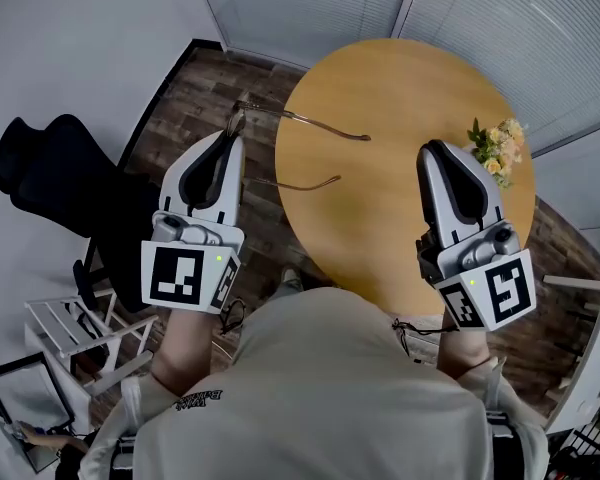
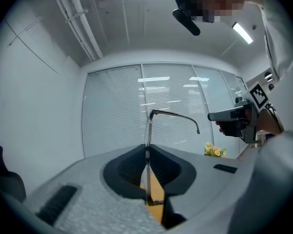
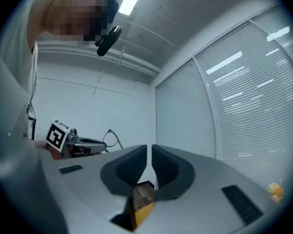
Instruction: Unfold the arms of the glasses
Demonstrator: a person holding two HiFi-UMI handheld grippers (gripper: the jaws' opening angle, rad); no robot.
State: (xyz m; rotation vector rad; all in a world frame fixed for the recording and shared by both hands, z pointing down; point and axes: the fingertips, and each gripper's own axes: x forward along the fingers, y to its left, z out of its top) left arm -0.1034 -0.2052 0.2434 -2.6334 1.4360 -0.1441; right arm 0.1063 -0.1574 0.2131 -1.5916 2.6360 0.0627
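Observation:
My left gripper [image 1: 232, 140] is shut on the thin-rimmed glasses [image 1: 298, 118], pinching the front frame off the table's left edge. Both arms of the glasses stand unfolded and reach to the right over the table. In the left gripper view the frame [image 2: 148, 130] stands edge-on between the pads, and one arm curves off to the right. My right gripper [image 1: 436, 152] hovers over the right part of the table, its jaws shut with nothing between them. From the right gripper view [image 3: 150, 152], the left gripper [image 3: 83, 143] and the glasses [image 3: 112, 138] show at the left.
A round wooden table [image 1: 400, 88] fills the middle, with a small bunch of flowers [image 1: 498, 148] at its right edge. A black chair [image 1: 50, 173] and a white rack [image 1: 70, 328] stand at the left on the wood floor. Window blinds run behind.

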